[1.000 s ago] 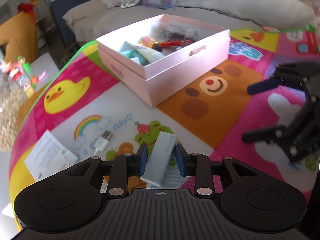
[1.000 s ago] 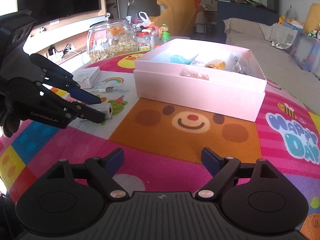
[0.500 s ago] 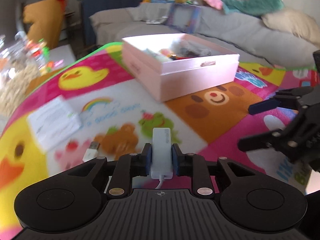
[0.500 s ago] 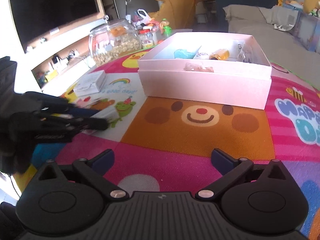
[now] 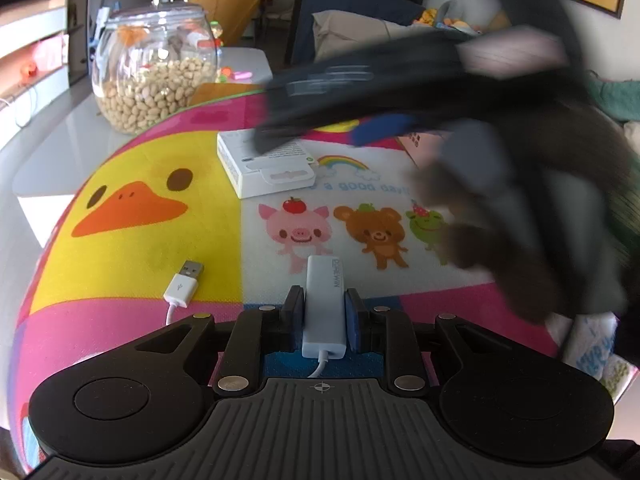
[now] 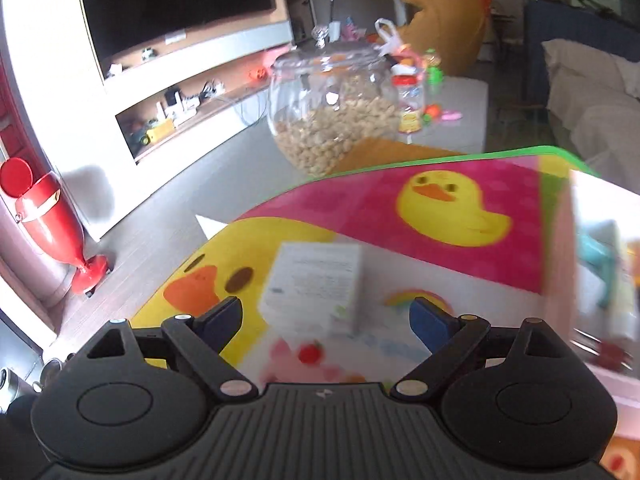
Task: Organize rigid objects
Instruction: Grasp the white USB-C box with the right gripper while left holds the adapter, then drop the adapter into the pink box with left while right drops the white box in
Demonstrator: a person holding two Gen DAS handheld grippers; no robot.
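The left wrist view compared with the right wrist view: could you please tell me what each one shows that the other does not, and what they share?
Only the left wrist view shows the left gripper shut on the white adapter, whose USB plug lies on the mat, and the right gripper passing blurred overhead. Only the right wrist view shows the right gripper open and holding nothing, the television and the red stand. Both show the white box, the glass jar and the cartoon mat.

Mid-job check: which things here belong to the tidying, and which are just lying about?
Job:
- white adapter, clamped in left gripper
- its USB plug
- white carton, ahead of open right gripper

Lying about:
- glass jar of nuts
- cartoon mat
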